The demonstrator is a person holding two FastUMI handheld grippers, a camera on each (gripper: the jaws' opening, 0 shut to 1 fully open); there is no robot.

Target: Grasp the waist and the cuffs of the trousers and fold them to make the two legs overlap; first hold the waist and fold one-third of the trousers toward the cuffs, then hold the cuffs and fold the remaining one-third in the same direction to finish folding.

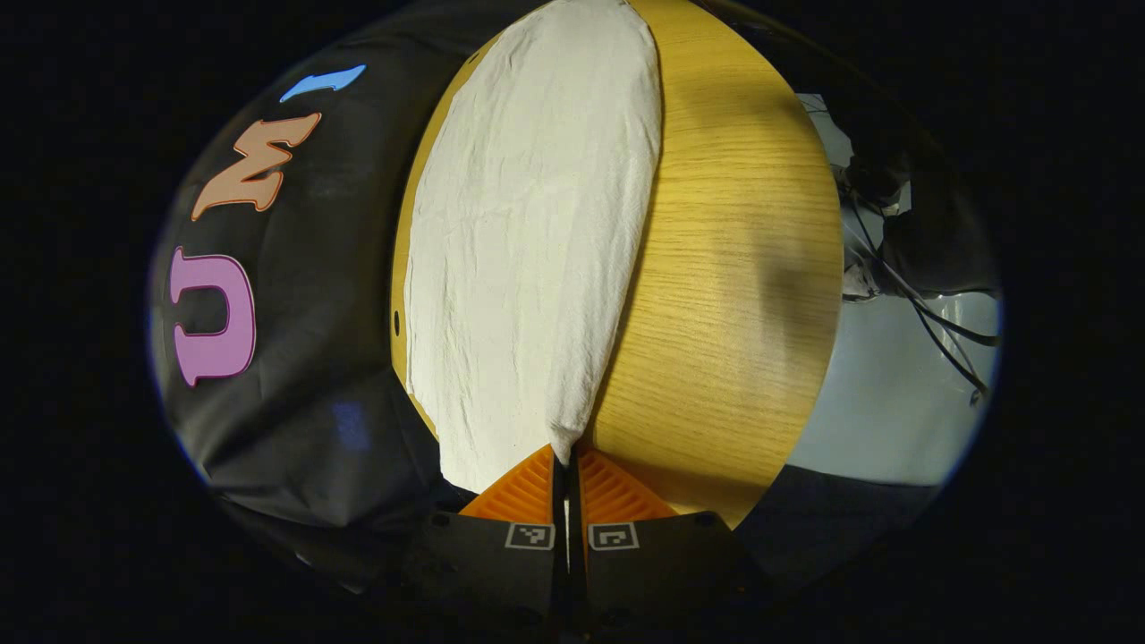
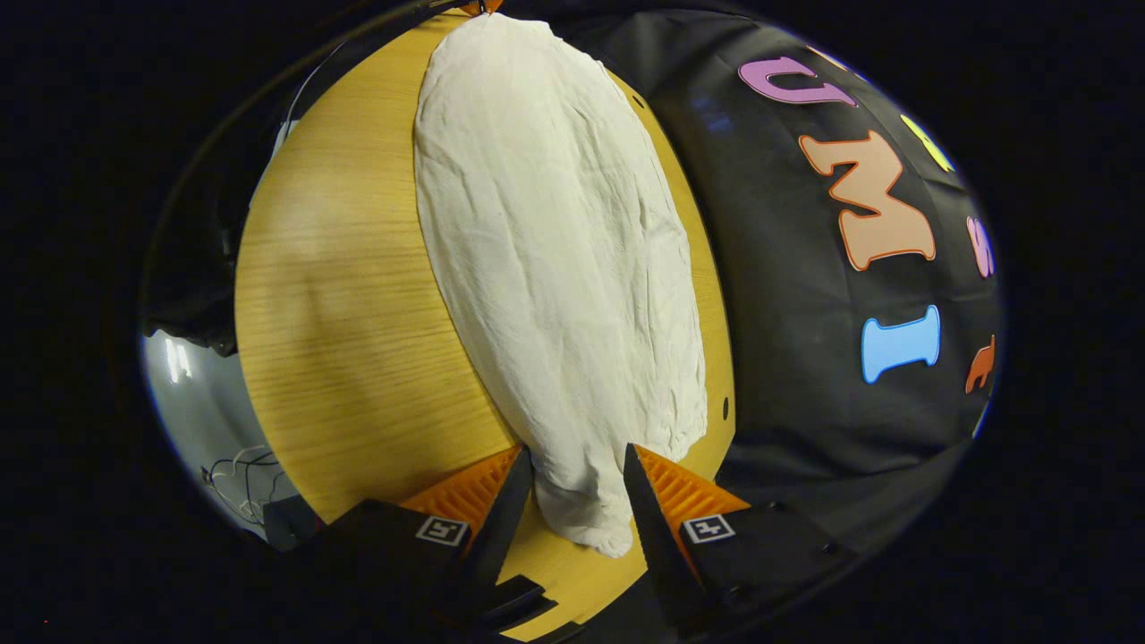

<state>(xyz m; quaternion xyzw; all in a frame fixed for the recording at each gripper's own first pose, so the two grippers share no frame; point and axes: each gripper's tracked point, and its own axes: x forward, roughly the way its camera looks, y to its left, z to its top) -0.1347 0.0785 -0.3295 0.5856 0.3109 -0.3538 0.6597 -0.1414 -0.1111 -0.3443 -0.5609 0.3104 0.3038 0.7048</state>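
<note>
Cream trousers (image 1: 528,241) lie lengthwise on the wooden table (image 1: 733,268), one long strip running away from me in both views. In the left gripper view my left gripper (image 1: 567,465) is shut on the near tip of the fabric, which rises slightly into its fingertips. In the right gripper view the other end of the trousers (image 2: 564,268) reaches between the spread fingers of my right gripper (image 2: 577,465). That gripper is open, with the cloth's end lying on the table between its fingers. I cannot tell which end is the waist.
The booth's black cloth wall (image 1: 313,358) runs close along one long side of the table. On the other side the table edge drops to a pale floor (image 1: 894,394) with dark cables (image 1: 930,304). Bare wood (image 2: 349,313) lies beside the trousers.
</note>
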